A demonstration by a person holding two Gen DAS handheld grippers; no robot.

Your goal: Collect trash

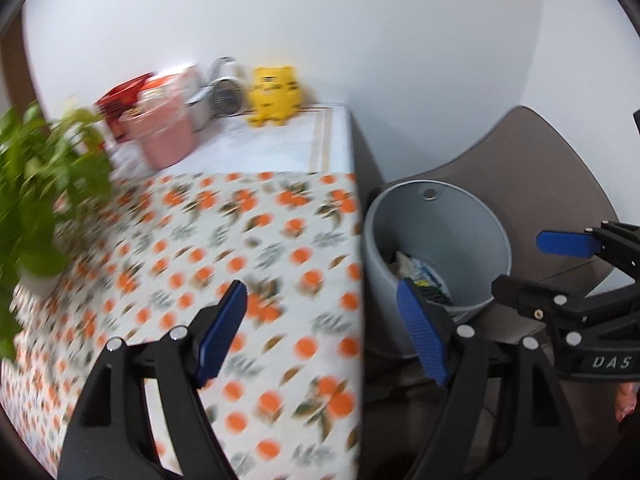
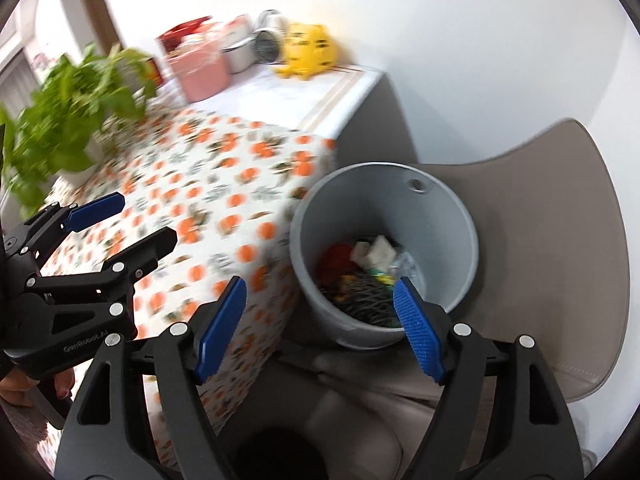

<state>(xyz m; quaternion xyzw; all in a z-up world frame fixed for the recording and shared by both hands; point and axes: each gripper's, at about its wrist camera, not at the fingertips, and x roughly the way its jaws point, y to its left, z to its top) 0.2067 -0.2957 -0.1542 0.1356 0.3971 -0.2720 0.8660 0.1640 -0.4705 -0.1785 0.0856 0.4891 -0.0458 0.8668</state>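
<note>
A grey trash bin (image 2: 452, 216) stands on a taupe chair (image 2: 560, 240) beside the table; inside it lies mixed trash (image 2: 368, 272), red, white and dark scraps. In the left wrist view the same bin (image 1: 472, 232) shows a few wrappers (image 1: 424, 276) at its bottom. My left gripper (image 1: 322, 332) is open with nothing between its blue pads, hanging over the table's edge next to the bin. My right gripper (image 2: 320, 328) is open and empty too, just in front of the bin. Each gripper also appears in the other's view: the right gripper (image 1: 532, 260) and the left gripper (image 2: 136, 220).
The table carries an orange-flower cloth (image 1: 240, 248). A green potted plant (image 1: 36, 200) stands at its left. At the back are a pink container (image 1: 168, 128), a red box (image 1: 120, 100), a small fan (image 1: 228, 92) and a yellow cat figure (image 1: 276, 92). A white wall lies behind.
</note>
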